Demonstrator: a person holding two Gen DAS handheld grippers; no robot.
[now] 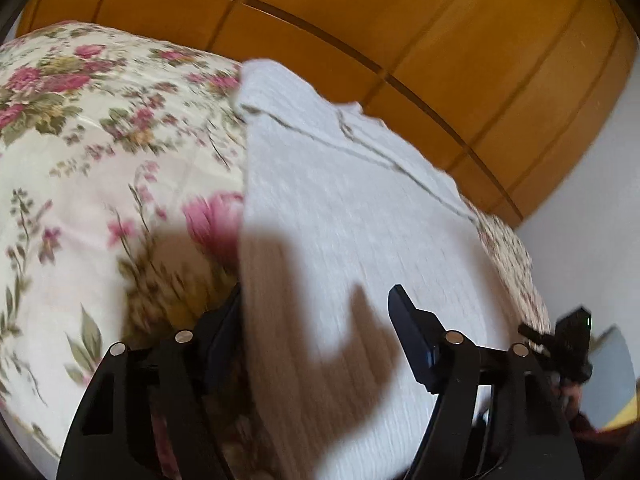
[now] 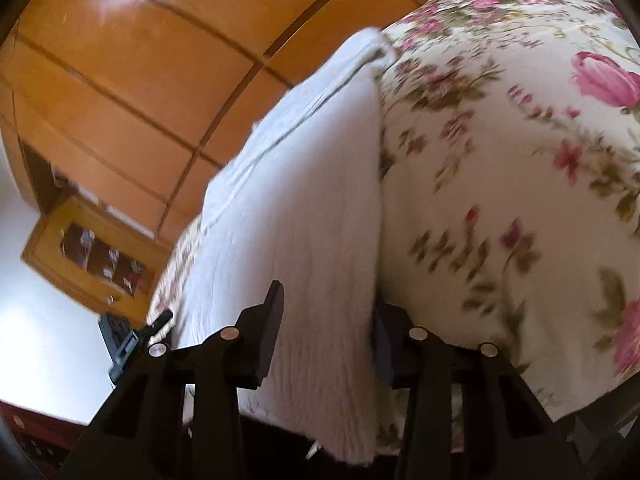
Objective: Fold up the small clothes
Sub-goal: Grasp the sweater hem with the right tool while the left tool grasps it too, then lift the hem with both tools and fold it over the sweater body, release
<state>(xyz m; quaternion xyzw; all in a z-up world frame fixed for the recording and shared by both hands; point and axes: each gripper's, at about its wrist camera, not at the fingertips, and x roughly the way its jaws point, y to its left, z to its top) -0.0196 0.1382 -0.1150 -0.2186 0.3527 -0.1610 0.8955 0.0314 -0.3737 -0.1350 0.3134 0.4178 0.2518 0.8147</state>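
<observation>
- White garment [image 1: 340,208]: a ribbed, textured piece lying flat on the floral bedspread [image 1: 100,152], its near edge at the near side of the bed, its far end, with seams or a collar, toward the wooden wardrobe [image 1: 400,20].
- Left gripper [image 1: 316,332]: jaws spread wide, one finger at the garment's left side edge, partly tucked beside or under it, the other over the cloth. Nothing is pinched yet.
- Right gripper [image 2: 326,336]: jaws likewise spread, straddling the garment's right near corner; one finger lies over the cloth, the other along its side edge, apparently half hidden beneath it.
- Judgement on risk: closing now could catch the bedspread along with the garment, since the outer fingers sit right at the boundary; lifting would then drag the cover.
- Uneven grips could skew the fold, leaving edges misaligned.
- Both views are motion-blurred, so exact finger contact cannot be told.
- A small framed cabinet [image 2: 96,256] stands well apart.
</observation>
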